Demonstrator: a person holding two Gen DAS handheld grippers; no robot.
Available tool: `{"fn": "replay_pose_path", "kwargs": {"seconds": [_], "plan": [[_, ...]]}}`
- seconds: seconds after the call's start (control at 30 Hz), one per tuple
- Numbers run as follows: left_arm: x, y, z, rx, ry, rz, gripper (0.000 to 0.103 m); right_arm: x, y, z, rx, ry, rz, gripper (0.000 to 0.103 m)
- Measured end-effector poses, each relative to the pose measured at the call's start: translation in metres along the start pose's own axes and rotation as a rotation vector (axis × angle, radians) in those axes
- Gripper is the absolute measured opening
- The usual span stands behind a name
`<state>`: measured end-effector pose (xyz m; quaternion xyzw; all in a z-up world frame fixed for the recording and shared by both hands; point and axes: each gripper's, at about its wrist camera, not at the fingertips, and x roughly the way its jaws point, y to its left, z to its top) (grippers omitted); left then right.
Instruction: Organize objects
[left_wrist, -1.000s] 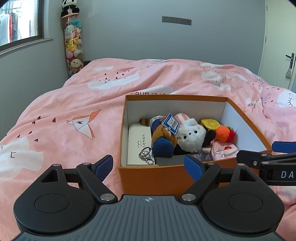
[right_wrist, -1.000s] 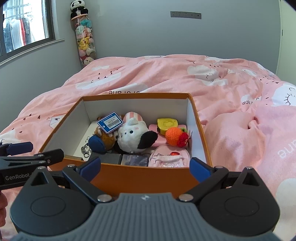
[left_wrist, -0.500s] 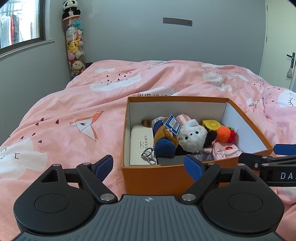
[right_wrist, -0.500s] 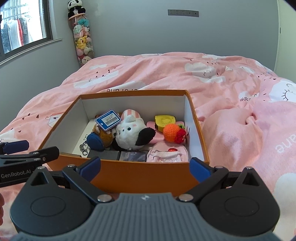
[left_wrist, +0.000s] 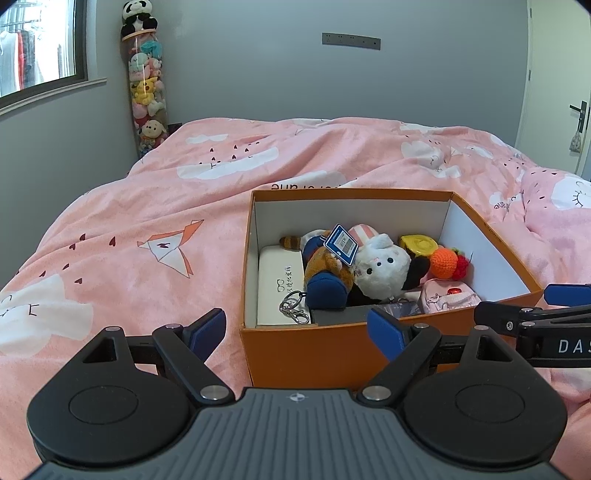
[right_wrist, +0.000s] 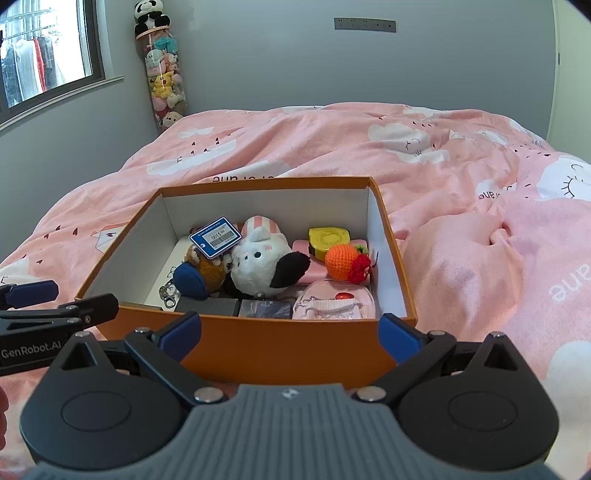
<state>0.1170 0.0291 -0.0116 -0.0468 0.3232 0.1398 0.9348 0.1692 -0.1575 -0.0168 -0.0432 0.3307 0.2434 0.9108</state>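
An orange cardboard box (left_wrist: 314, 350) (right_wrist: 295, 350) stands on the pink bed. It holds a white plush (left_wrist: 380, 271) (right_wrist: 258, 262), a brown plush with a blue tag (left_wrist: 325, 266), a white case (left_wrist: 275, 288), a key ring (left_wrist: 293, 310), an orange crocheted ball (left_wrist: 443, 262) (right_wrist: 341, 260), a yellow tape measure (right_wrist: 327, 238) and a pink pouch (right_wrist: 328, 304). My left gripper (left_wrist: 297, 328) is open and empty before the box's near left corner. My right gripper (right_wrist: 290, 332) is open and empty before the box's near wall.
The pink duvet (left_wrist: 147, 221) covers the whole bed, with folds at the right (right_wrist: 480, 258). A tall clear tube of plush toys (left_wrist: 146, 92) stands in the far left corner by a window. A door (left_wrist: 561, 92) is at the far right.
Both grippers have drawn back and a little upward from the box, which now sits smaller and farther in both views. Both stay open.
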Motion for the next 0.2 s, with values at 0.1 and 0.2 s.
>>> {"fn": "replay_pose_path", "kwargs": {"seconds": [0.1,0.2], "plan": [[-0.0008,0.0012,-0.0001,-0.002,0.003,-0.004,0.101,0.0,-0.0003,-0.0008,0.002,0.001,-0.001,0.102],[-0.0005,0.0014,-0.0003,0.0,0.006,-0.004,0.101,-0.0005,-0.0007,-0.0017,0.002,0.002,-0.002,0.102]]}}
